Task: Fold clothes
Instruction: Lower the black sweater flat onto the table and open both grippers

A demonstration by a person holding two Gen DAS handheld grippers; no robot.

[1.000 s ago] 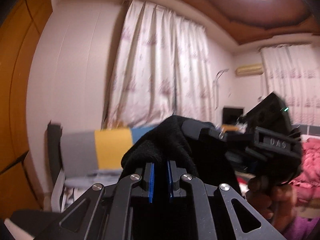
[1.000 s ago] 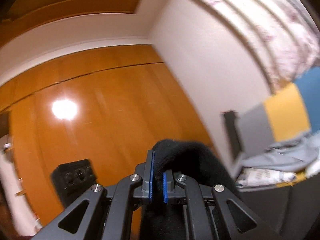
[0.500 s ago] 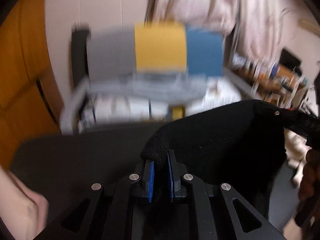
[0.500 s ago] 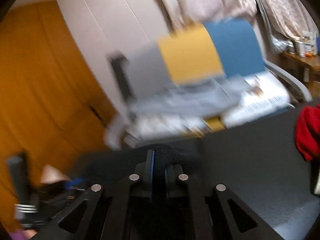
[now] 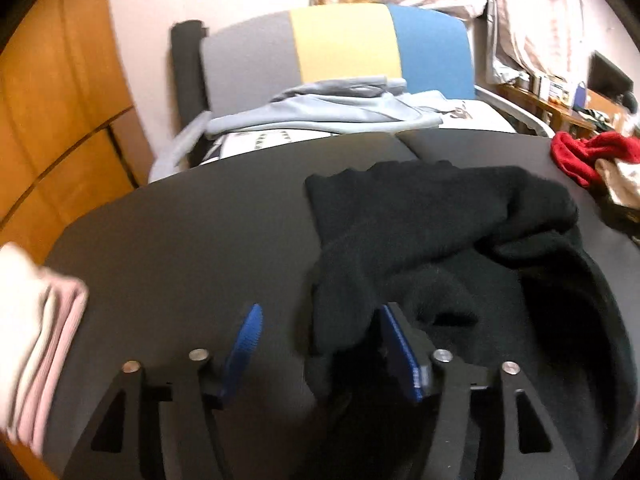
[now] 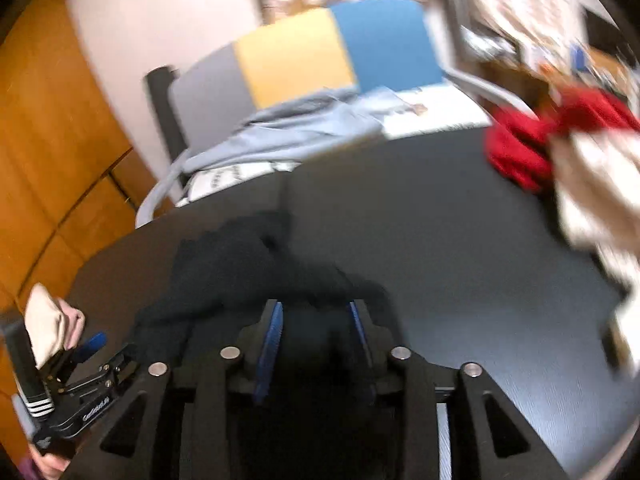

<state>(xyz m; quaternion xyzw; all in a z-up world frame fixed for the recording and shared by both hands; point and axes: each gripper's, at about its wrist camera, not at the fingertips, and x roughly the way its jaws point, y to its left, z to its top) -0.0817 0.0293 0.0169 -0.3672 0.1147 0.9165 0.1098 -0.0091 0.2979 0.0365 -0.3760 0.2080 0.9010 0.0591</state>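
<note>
A fuzzy, knit-looking black garment (image 5: 432, 220) lies rumpled on the matte dark bench (image 5: 192, 240), one limp fold draped between the blue-padded fingers of the left tool (image 5: 320, 344), whose jaws stand spread wide, pinching nothing. The right tool (image 6: 316, 332) is likewise spread, the black cloth bunched just ahead of and between its fingers.

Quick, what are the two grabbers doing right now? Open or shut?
Left hand-held gripper: open, black garment lying loose between its fingers.
Right hand-held gripper: open, over the same garment.
</note>
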